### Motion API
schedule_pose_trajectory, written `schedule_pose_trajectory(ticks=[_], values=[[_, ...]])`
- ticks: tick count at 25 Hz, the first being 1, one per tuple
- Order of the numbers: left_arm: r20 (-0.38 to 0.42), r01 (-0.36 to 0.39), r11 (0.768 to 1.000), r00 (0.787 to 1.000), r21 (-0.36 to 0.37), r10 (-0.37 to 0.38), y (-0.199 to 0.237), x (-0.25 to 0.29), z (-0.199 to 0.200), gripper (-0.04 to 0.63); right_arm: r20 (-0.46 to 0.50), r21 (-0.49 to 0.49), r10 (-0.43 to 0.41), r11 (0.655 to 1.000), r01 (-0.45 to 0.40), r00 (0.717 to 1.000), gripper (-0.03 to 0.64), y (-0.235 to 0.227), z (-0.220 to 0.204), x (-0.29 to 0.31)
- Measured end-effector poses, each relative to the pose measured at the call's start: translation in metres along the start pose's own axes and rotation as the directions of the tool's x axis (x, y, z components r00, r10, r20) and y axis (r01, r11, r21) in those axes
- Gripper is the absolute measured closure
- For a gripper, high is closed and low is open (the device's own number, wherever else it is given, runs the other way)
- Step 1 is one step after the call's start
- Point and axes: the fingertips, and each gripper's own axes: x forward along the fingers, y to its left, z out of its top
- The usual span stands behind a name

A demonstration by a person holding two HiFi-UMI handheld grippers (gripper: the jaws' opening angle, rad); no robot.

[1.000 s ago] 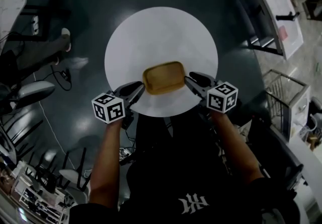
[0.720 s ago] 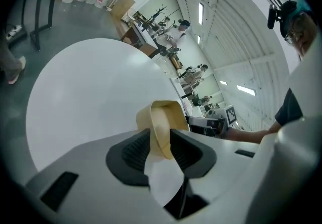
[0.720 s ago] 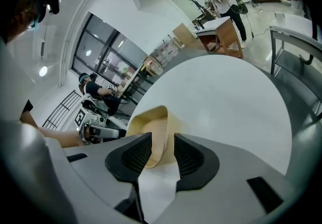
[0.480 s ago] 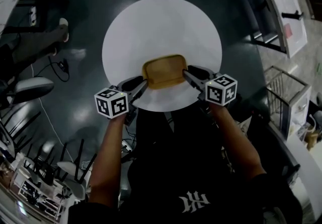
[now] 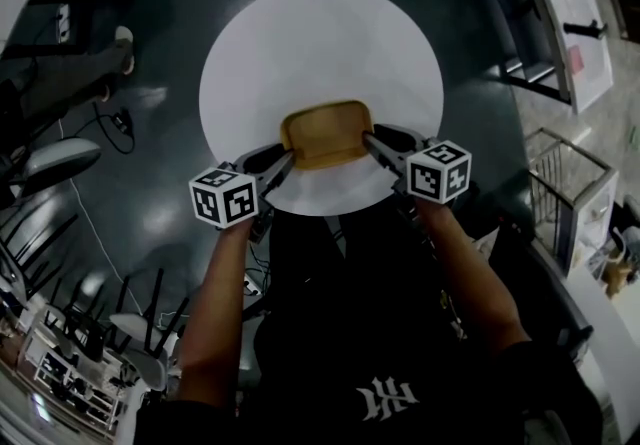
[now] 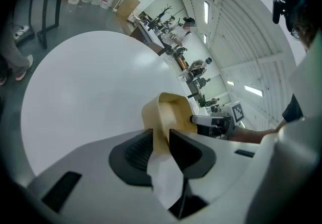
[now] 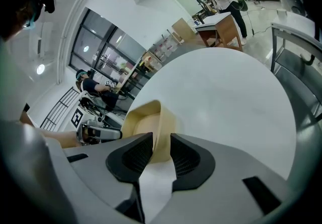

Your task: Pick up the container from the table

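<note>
Head view: the tan container point(image 5: 325, 133) is seen resting on the round white table point(image 5: 320, 33), toward its near edge, flanked by the left gripper point(image 5: 283, 159) and the right gripper point(image 5: 370, 141) at opposite ends. Left gripper view: the container's end wall is caught between the closing jaws, with the pads against it. Right gripper view: the opposite wall is likewise pinched between closing jaws.

left tool point(image 5: 284, 160): jaws closing, container point(image 5: 325, 131) wall between | right tool point(image 5: 368, 141): likewise | both pitched downward
</note>
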Motion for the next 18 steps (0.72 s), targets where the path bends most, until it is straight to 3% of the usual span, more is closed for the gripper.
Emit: schedule_pose_trajectory(ticks=[18], values=[[0.005,0.050,0.998,0.999,-0.024,-0.050,-0.0053,0.0000,0.0029,0.538,0.036,0.011,-0.012,1.000,0.011,0.999,0.537,0.0021,0.0086,-0.0005]])
